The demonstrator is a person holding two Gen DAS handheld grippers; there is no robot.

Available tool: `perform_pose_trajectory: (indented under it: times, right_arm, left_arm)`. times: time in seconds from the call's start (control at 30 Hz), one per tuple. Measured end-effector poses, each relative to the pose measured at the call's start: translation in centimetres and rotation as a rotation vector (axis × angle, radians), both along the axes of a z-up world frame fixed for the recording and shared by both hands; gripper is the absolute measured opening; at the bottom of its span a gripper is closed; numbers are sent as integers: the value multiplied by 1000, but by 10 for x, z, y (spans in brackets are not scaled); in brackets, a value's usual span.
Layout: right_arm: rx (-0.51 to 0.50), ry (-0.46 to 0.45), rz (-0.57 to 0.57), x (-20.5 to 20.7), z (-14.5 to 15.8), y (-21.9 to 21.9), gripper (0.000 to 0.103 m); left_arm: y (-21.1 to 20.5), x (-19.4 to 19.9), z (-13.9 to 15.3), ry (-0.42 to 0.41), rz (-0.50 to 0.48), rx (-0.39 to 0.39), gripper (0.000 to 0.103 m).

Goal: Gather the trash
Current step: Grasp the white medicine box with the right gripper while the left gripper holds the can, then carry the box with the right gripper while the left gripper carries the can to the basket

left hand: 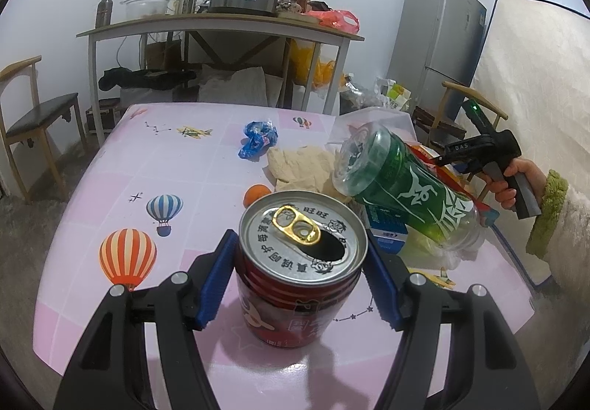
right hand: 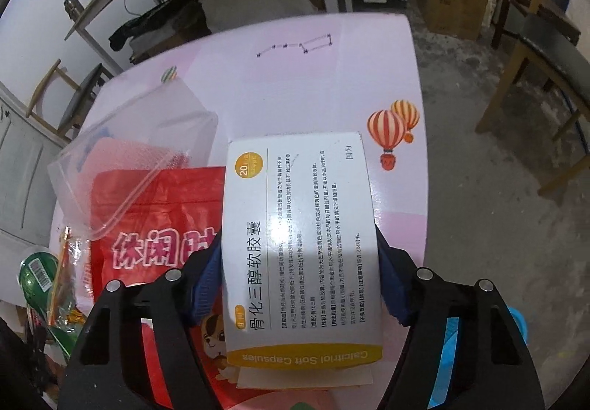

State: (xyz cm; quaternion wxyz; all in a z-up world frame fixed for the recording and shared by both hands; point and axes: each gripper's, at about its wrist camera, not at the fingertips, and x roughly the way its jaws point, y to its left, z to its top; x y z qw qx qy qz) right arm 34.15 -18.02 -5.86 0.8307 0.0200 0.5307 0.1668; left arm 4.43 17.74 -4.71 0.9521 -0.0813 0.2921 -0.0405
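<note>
While the left gripper (left hand: pixel 300 277) clamps an opened red can (left hand: pixel 300 277) upright above the pink table (left hand: pixel 177 166), the right gripper (right hand: pixel 295 284) pinches a white medicine box (right hand: pixel 300 244) from the trash pile, seemingly for binning.

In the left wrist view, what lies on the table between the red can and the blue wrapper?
Only an orange fruit near the red can; bare pink tablecloth runs on to the blue wrapper.
</note>
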Motion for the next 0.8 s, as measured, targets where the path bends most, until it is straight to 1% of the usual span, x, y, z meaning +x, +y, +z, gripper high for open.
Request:
perform_pose_trajectory:
  times: [0.3, 0.37, 0.63, 0.8]
  right_arm:
    - [50, -80, -42, -19, 27, -11, 68]
    - [64, -96, -48, -28, 35, -14, 68]
    - [114, -136, -56, -57, 56, -16, 68]
    - [153, -141, -65, -72, 64, -19, 68]
  left_arm:
    - [4, -8, 6, -32, 1, -17, 65]
    - [4, -10, 8, -40, 0, -18, 65]
    - [4, -18, 16, -67, -2, -24, 65]
    - [4, -24, 23, -88, 1, -27, 65]
